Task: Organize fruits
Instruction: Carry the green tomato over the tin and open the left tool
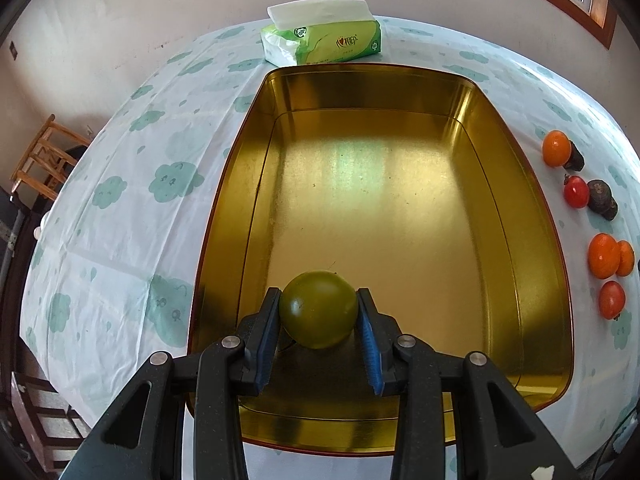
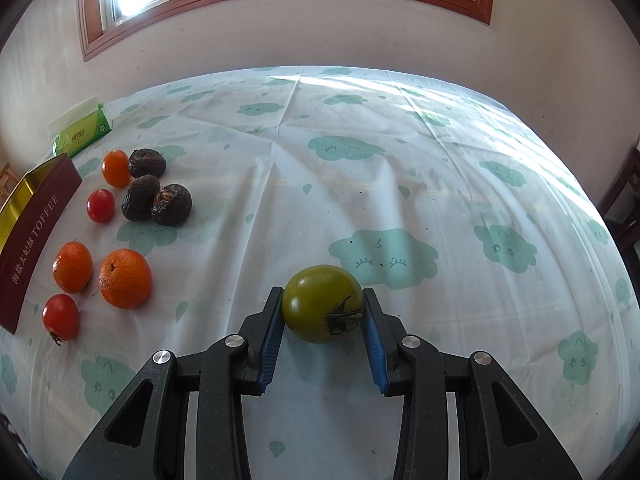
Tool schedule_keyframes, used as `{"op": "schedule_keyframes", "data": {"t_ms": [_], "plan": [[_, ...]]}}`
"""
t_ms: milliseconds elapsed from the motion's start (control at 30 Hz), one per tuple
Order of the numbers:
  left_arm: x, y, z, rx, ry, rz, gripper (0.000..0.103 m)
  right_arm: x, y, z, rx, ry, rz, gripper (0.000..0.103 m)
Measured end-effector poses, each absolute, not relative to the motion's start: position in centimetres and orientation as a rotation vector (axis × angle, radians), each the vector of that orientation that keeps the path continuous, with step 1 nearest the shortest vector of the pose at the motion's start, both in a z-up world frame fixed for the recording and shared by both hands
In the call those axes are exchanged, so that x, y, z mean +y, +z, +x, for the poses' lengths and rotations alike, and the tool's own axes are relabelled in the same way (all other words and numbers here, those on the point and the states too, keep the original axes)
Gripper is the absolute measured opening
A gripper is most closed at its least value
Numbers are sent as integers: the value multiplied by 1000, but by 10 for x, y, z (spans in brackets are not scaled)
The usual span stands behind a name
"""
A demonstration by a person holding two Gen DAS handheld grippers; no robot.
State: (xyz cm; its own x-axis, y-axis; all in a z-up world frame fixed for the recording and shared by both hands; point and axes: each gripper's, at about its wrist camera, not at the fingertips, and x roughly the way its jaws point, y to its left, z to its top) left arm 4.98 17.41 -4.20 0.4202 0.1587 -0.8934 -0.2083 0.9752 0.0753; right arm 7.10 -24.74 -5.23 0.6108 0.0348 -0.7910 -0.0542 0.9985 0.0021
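My left gripper [image 1: 319, 300] is shut on a green tomato [image 1: 318, 308] and holds it over the near end of the gold tin [image 1: 224, 208], whose inside holds nothing else. My right gripper [image 2: 323, 302] is shut on a second green tomato [image 2: 320, 300] with a dry stem, low over the cloud-print tablecloth. Left of it lie three oranges [image 2: 125, 278], two red tomatoes [image 2: 61, 316] and three dark wrinkled fruits [image 2: 171, 204], beside the tin's maroon outer wall [image 2: 36, 232]. The same fruits show at the right edge of the left wrist view [image 1: 603, 256].
A green tissue pack [image 1: 320, 38] sits behind the tin's far end; it also shows in the right wrist view [image 2: 82, 128]. The wall and a window run behind the table. Wooden chairs [image 1: 44, 160] stand off the table's left side.
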Motion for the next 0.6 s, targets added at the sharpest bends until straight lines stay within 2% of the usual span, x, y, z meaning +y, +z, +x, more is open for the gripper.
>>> {"op": "schedule_keyframes", "data": {"t_ms": [600], "plan": [[174,-41,49,1122,230,-47,34,-247,-52,71,913,51,-23,39]]}}
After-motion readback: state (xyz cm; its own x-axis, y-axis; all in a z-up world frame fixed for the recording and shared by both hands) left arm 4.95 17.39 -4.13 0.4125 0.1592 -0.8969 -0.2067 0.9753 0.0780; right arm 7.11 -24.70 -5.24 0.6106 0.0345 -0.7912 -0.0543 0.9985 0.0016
